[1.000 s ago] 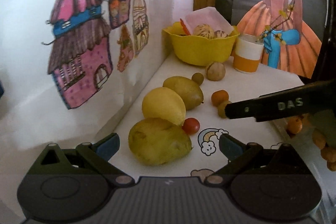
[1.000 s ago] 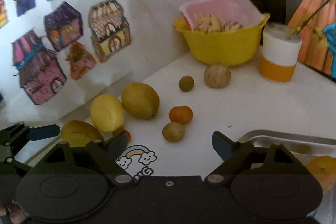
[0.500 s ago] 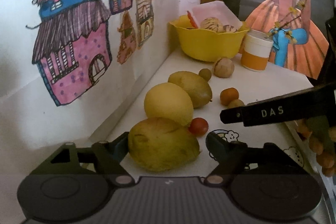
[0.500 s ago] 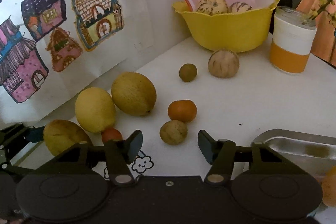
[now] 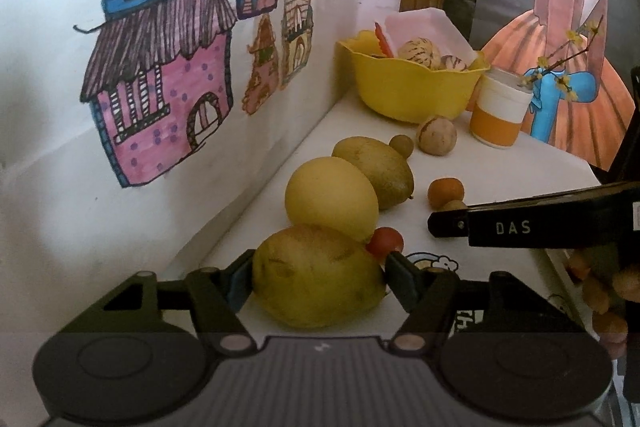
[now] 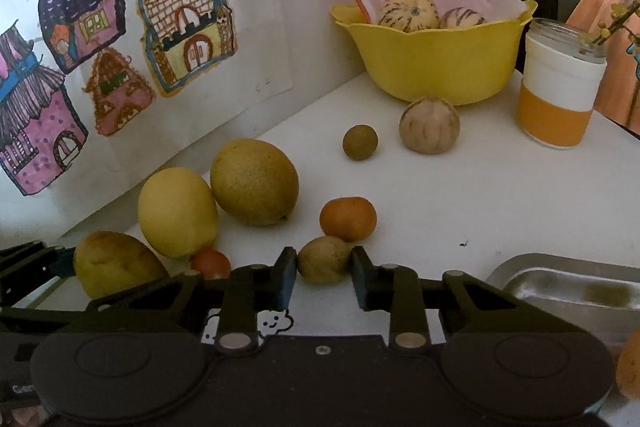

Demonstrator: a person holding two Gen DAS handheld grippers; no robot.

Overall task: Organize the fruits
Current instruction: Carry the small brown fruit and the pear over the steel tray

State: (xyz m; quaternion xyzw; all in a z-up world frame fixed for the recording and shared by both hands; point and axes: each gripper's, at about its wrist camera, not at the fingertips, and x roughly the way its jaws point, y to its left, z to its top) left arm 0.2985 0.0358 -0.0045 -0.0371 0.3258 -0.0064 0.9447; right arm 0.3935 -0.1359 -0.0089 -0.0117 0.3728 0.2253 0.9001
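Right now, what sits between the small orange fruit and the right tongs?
A small brownish-green fruit, touching the orange fruit and sitting between the right tongs' fingers, seen in the right wrist view.

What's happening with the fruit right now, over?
Left gripper closed around the big mango. Right gripper straddling the small brown fruit, contact unclear. Little tomato and orange crowd them.

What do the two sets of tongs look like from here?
Both are matte black plastic. The left tongs carry blue fingertip pads, round pivot housings and a ribbed body. The right tongs look the same; their arm reads "DAS" in white.
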